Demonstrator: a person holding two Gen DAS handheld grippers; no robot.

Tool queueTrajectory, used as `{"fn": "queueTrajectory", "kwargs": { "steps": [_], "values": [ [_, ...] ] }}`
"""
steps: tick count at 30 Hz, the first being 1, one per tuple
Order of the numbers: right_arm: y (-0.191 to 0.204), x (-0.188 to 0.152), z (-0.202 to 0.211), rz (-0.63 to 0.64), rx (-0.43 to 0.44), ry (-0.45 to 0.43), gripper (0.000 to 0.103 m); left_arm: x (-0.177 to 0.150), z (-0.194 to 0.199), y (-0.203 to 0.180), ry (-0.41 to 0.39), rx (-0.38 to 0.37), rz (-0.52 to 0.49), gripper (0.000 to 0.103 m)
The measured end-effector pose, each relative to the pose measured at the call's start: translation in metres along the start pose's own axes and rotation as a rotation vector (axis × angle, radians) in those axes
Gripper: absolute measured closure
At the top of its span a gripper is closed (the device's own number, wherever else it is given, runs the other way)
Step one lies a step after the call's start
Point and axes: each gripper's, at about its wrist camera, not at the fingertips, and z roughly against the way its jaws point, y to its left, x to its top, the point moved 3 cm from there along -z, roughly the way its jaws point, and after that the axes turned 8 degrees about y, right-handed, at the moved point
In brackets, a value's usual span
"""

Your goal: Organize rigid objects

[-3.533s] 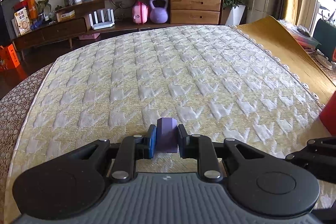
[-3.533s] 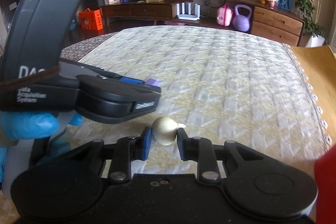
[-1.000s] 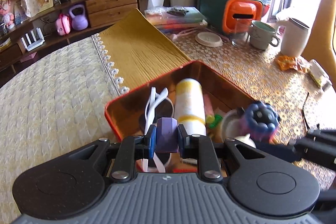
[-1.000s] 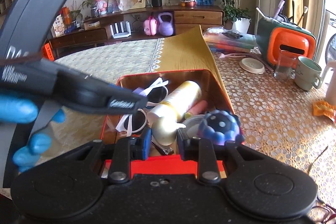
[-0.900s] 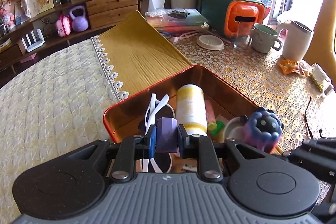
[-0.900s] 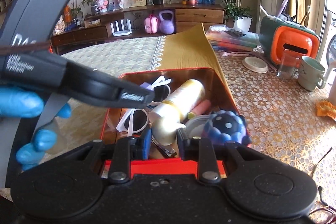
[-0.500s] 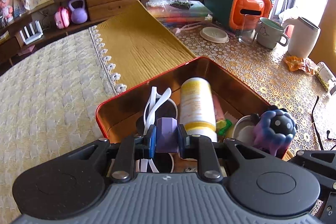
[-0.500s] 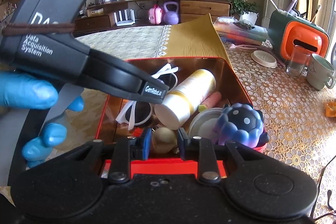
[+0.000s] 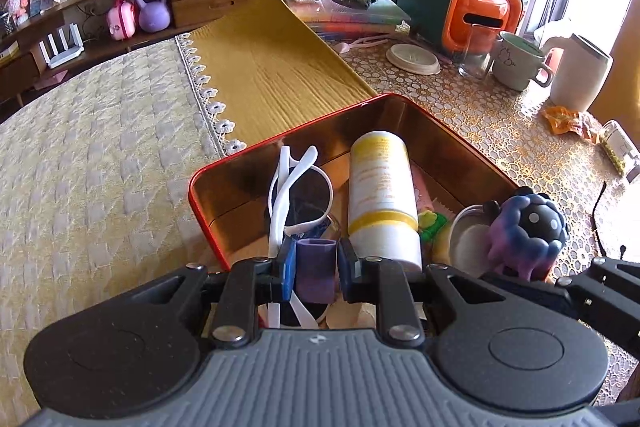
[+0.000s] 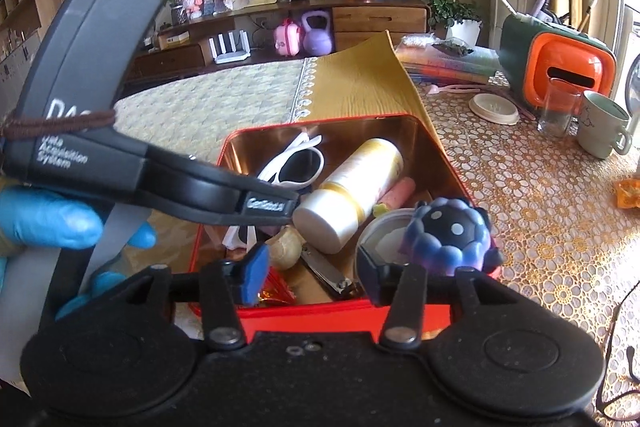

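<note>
The purple block (image 9: 316,269), a small matte piece with flat faces and bevelled top corners, looks rigid and light; judging by its shape, the two flat side faces give the surest hold, and the left gripper (image 9: 316,269) is clamped on exactly those, its blue pads pressed to either side. It hangs over the near corner of the red tin (image 9: 202,205), above the white sunglasses (image 9: 298,187), so it should drop in without harm. The golden ball (image 10: 285,247), smooth, rounded and faintly glossy, probably slips easily and would need a grip across its widest part. It now lies inside the tin, next to the nail clippers (image 10: 326,273) and under the tip of the left gripper as the right wrist view shows it. The right gripper (image 10: 310,269) has its jaws opening, with nothing pressed between them; the ball sits beyond the pads, free. Also in the tin are a white and yellow bottle (image 9: 380,195), lying on its side, and a blue-purple knobbly toy (image 10: 450,239) at the right edge.
</note>
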Motion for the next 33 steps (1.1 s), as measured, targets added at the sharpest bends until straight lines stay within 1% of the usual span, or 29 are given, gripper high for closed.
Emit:
{"fn": "queueTrajectory", "kwargs": {
  "steps": [4,9,10,12,15,17,18,19,20,21,22,26,31,33],
  "values": [
    [-0.002,0.0,0.006,-0.013,-0.006,-0.009,0.048,-0.005,0.009,0.0,-0.002,-0.008,-0.003,0.082],
    [-0.004,0.0,0.017,-0.028,-0.011,-0.02,0.047,-0.011,0.023,0.001,-0.014,-0.01,-0.007,0.081],
    [-0.004,0.0,0.019,-0.03,-0.012,-0.022,0.046,-0.013,0.026,0.002,-0.016,-0.013,-0.005,0.081],
    [-0.004,-0.001,0.025,-0.035,-0.014,-0.031,0.04,-0.014,0.034,0.002,-0.025,-0.019,-0.003,0.081],
    [-0.003,-0.002,0.035,-0.036,-0.014,-0.045,0.04,-0.018,0.046,0.002,-0.043,-0.022,-0.005,0.081],
    [-0.002,-0.002,0.041,-0.038,-0.015,-0.053,0.039,-0.021,0.055,0.002,-0.055,-0.023,-0.009,0.076],
    [-0.002,-0.002,0.044,-0.038,-0.016,-0.058,0.039,-0.023,0.059,0.002,-0.062,-0.024,-0.009,0.07],
    [-0.002,-0.003,0.048,-0.04,-0.017,-0.063,0.039,-0.024,0.064,0.003,-0.069,-0.024,-0.008,0.057],
    [-0.001,-0.003,0.051,-0.042,-0.017,-0.067,0.039,-0.026,0.068,0.003,-0.08,-0.024,-0.008,0.048],
    [0.0,-0.002,0.054,-0.044,-0.019,-0.071,0.039,-0.029,0.074,0.003,-0.095,-0.022,-0.008,0.037],
    [0.0,-0.002,0.057,-0.046,-0.019,-0.076,0.038,-0.031,0.079,0.003,-0.109,-0.023,-0.011,0.035],
    [0.002,-0.006,0.069,-0.053,-0.022,-0.094,0.034,-0.038,0.097,0.005,-0.125,-0.036,-0.004,0.035],
    [0.003,-0.011,0.085,-0.057,-0.022,-0.116,0.032,-0.051,0.116,0.006,-0.147,-0.039,0.001,0.035],
    [0.005,-0.013,0.092,-0.051,-0.021,-0.128,0.027,-0.056,0.125,0.005,-0.164,-0.042,-0.004,0.035]
  ]
}}
